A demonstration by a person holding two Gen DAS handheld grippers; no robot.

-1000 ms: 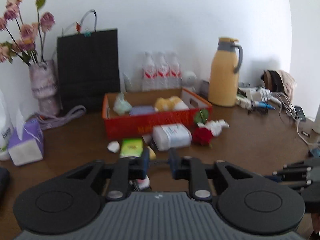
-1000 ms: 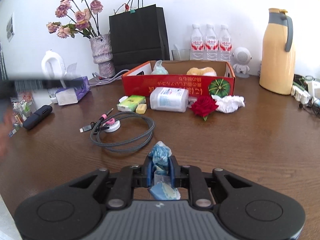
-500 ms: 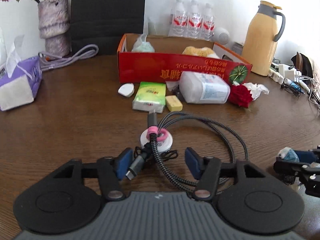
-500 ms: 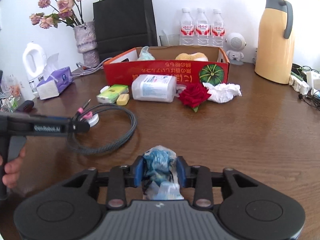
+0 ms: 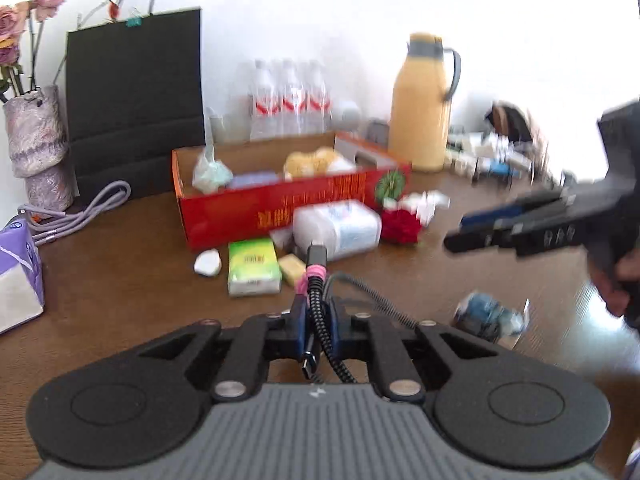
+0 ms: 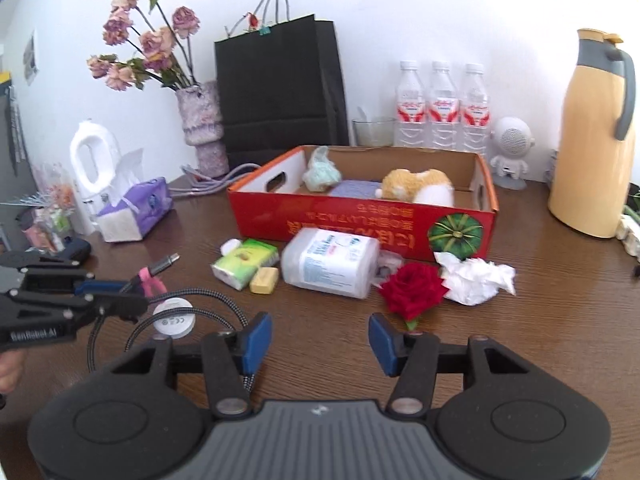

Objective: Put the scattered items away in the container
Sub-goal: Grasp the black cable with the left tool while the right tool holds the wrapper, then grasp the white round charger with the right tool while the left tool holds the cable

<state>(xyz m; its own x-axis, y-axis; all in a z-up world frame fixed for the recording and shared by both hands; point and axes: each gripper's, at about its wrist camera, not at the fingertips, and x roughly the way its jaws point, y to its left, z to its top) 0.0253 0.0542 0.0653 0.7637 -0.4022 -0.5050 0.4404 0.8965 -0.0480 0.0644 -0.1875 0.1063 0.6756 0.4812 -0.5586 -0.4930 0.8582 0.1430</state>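
Two grippers: left gripper (image 5: 316, 332) closing on braided cable (image 5: 320, 316), lower centre; right gripper (image 6: 318, 338) opening, empty. Risk: trailing loop snagging clutter before red box (image 6: 360, 220).

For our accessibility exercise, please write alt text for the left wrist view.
The left hand-held gripper is closing on a braided cable above a brown table. Beyond it, a red box holds some items, with others scattered in front.
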